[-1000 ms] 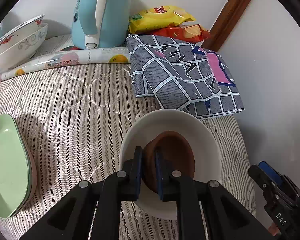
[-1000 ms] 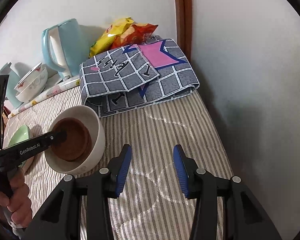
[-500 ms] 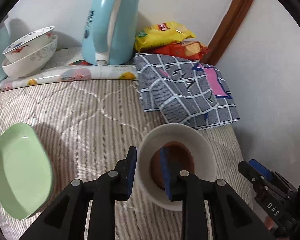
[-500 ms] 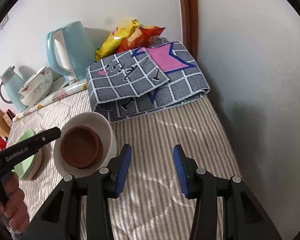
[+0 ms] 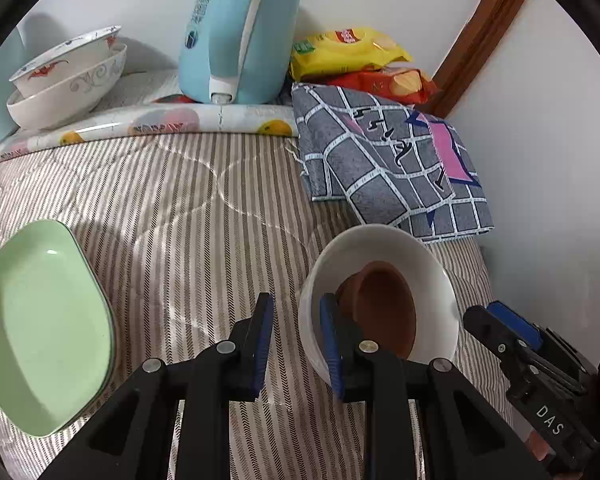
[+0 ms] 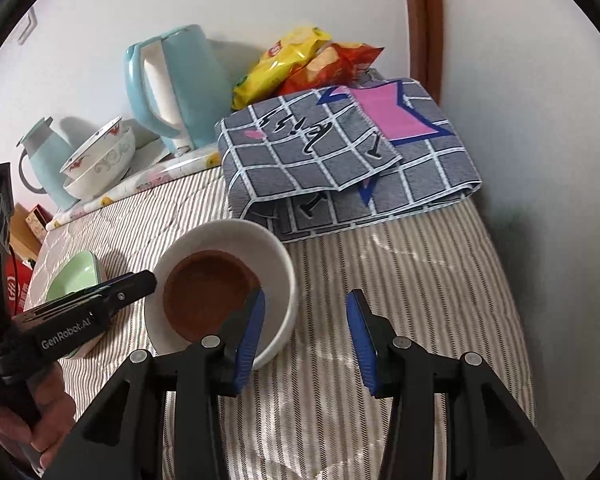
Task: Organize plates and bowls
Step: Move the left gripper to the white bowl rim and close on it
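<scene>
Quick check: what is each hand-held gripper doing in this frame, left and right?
Left hand-held gripper: open, holding nothing, jaws astride the white bowl's near rim.
Right hand-held gripper: open, empty, above the striped cover.

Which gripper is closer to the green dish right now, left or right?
Left. The left gripper sits open between the green dish and the white bowl, straddling that bowl's near rim. The right gripper hangs open on the bowl's far side, farther from the dish.

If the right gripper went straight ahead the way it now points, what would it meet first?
Probably the striped bedcover between its open fingers, then the folded grey checked blanket beyond. The white bowl sits just left of that line, though depth is unclear.
</scene>
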A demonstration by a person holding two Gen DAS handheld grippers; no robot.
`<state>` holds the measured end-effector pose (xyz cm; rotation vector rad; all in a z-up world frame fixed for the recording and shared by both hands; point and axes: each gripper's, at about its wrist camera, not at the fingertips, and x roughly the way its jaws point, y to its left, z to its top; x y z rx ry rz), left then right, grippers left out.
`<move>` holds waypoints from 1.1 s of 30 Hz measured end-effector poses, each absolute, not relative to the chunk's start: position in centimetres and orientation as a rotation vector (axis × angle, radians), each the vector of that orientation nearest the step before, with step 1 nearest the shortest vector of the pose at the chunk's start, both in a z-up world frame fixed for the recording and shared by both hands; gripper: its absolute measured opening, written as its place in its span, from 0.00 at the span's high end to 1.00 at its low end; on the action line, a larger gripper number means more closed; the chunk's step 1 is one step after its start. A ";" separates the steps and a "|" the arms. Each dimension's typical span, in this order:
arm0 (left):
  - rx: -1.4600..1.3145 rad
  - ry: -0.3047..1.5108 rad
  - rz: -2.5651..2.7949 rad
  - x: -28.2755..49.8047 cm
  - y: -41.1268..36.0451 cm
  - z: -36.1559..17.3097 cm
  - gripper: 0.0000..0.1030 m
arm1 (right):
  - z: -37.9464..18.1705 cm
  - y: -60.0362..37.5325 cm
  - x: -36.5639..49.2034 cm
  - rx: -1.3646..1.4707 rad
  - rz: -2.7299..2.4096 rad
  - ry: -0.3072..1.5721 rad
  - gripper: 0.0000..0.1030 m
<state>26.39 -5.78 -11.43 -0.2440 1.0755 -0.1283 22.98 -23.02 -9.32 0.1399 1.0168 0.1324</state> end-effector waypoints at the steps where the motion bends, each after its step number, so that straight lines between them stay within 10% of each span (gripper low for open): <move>1: -0.241 1.080 -0.128 26.5 -5.9 -11.6 0.78 | -9.3 -22.9 23.0 0.134 0.136 1.017 0.60; 33: -0.132 1.130 -0.084 28.3 -7.5 -14.7 0.66 | -14.0 -21.1 26.1 0.042 0.068 1.139 0.64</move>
